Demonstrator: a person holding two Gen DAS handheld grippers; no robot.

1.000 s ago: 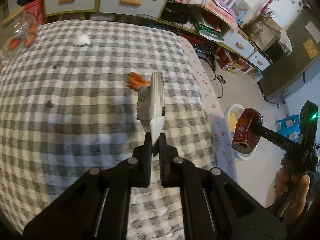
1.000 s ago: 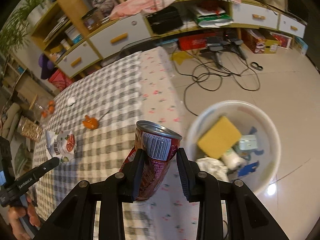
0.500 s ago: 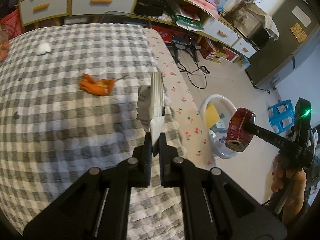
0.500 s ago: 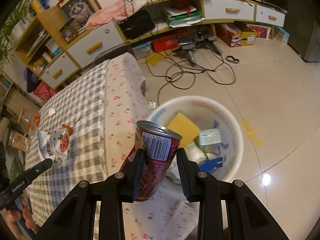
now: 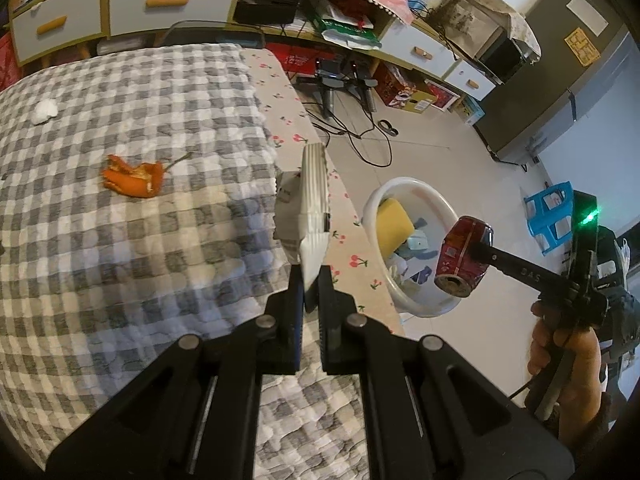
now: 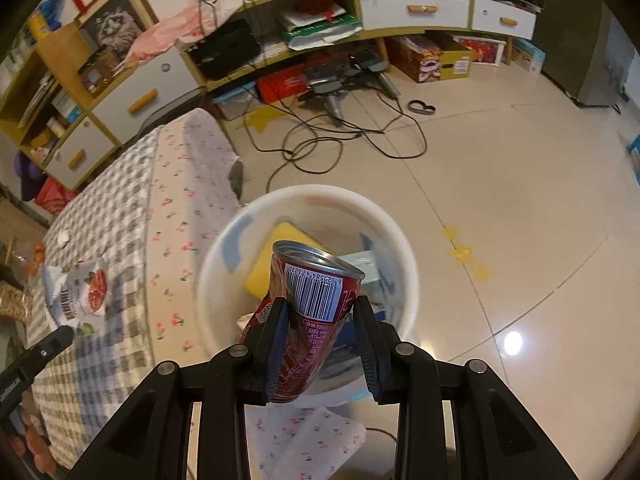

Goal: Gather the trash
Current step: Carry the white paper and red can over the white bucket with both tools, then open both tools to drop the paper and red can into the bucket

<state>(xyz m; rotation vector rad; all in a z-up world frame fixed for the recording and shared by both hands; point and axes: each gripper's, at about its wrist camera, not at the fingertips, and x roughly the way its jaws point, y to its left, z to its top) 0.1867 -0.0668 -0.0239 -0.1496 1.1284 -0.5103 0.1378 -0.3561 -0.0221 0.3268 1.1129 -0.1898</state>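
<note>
My right gripper (image 6: 320, 312) is shut on a red drink can (image 6: 310, 312) and holds it above the white bin (image 6: 404, 256) on the floor; the can (image 5: 464, 258) also shows in the left wrist view, over the bin (image 5: 374, 204). My left gripper (image 5: 310, 280) is shut on a white snack wrapper (image 5: 308, 208), seen edge-on above the table's right edge; the wrapper (image 6: 82, 296) also shows in the right wrist view. An orange peel (image 5: 134, 176) and a white tissue ball (image 5: 44, 110) lie on the checked tablecloth (image 5: 120, 260).
The bin holds a yellow sponge (image 5: 394, 228) and other scraps. Cables (image 6: 340, 136) lie on the tiled floor behind it. Shelves and drawers (image 5: 160, 4) stand at the back. A blue stool (image 5: 550, 216) is at the right.
The right gripper has carried the can from beside the table to over the bin. The left gripper has moved right with the wrapper toward the table's edge.
</note>
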